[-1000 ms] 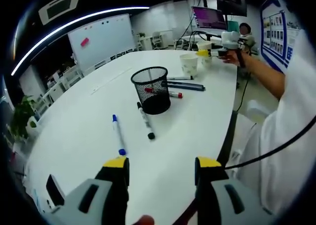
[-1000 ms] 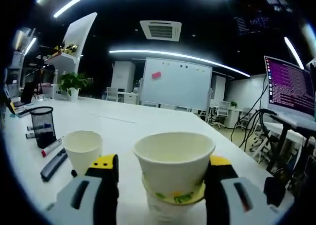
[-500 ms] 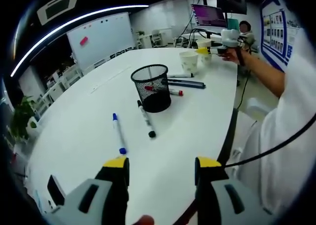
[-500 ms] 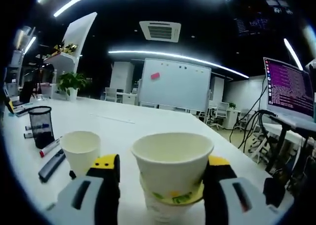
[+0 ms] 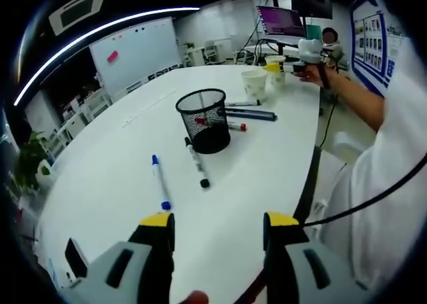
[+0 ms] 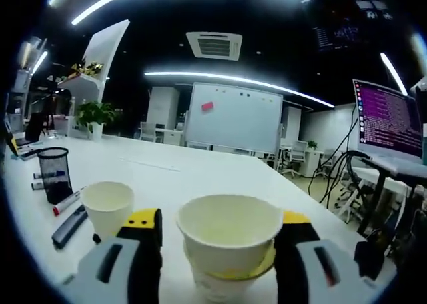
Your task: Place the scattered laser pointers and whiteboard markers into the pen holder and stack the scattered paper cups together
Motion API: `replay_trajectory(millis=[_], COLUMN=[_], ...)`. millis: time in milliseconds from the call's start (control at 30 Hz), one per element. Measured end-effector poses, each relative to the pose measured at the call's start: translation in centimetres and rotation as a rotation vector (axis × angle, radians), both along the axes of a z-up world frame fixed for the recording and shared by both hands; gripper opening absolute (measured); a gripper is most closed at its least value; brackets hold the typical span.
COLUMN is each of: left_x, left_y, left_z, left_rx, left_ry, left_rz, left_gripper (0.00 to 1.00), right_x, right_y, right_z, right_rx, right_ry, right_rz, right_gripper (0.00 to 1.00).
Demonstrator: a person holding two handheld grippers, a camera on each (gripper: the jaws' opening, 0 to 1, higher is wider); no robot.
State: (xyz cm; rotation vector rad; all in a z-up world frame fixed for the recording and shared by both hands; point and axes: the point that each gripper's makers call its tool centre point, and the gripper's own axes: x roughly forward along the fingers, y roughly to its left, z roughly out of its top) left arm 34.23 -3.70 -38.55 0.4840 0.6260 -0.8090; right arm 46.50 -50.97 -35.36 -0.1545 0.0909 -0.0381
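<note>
Right gripper (image 6: 217,232) holds the upper white paper cup (image 6: 229,229) between its jaws; since 1.0 s ago it sits lower in the cup beneath (image 6: 220,287), so nesting is nearly complete. A 3rd paper cup (image 6: 110,205) stands beside. Left gripper (image 5: 217,225) hangs wide open, empty, above the white table (image 5: 113,184); black mesh pen holder (image 5: 203,121) ahead.

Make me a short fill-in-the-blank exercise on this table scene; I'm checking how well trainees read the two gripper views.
1. The black mesh pen holder stands ____ on the white table.
2. The marker lying left of the black-capped marker has ____ caps.
3. The right gripper has a paper cup between its jaws, nested in ____ cup.

Missing words: upright; blue; another
</note>
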Motion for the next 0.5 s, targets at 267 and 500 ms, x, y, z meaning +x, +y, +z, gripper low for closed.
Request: replay_trajectory(millis=[267, 500], left_x=[-0.14, -0.13], left_y=[0.00, 0.02], left_z=[-0.09, -0.15], left_rx=[-0.001, -0.002], left_ry=[0.002, 0.003], left_rz=[0.001, 0.001], left_gripper=[0.54, 0.54], right_x=[-0.21, -0.36], right_y=[-0.14, -0.52], right_z=[0.01, 0.09], right_rx=[-0.018, -0.024], right_ry=[0.002, -0.002], right_rz=[-0.010, -0.025], right_gripper=[0.69, 0.71])
